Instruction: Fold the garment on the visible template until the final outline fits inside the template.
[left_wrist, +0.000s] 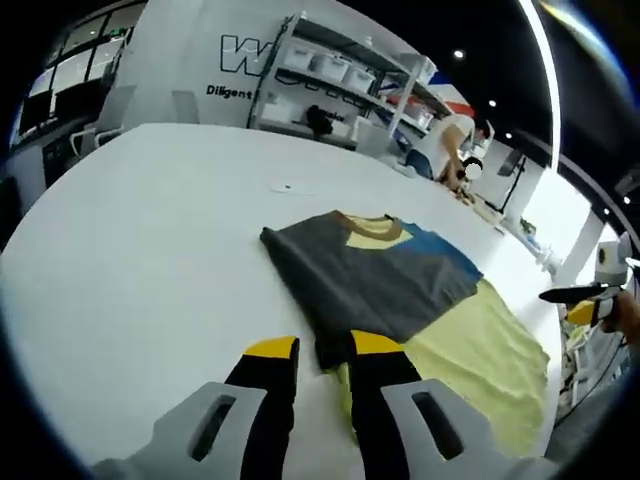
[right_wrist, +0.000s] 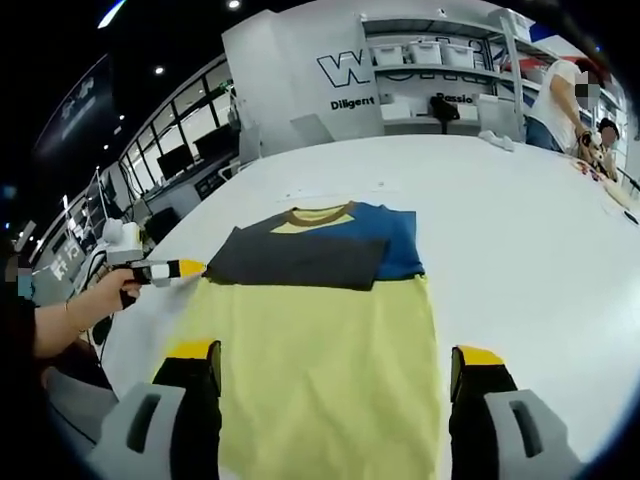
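Item: garment (right_wrist: 320, 330), part-folded on white tabletop (left_wrist: 150, 220) at our twelve o'clock; left claw (left_wrist: 325, 350) narrowly parted, right claw (right_wrist: 335, 362) wide, both empty; we risk dragging the folded sleeve undone.

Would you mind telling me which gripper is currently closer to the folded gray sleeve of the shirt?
Left. The left gripper sits at the gray sleeve's outer corner; the right gripper hangs back over the yellow hem end.
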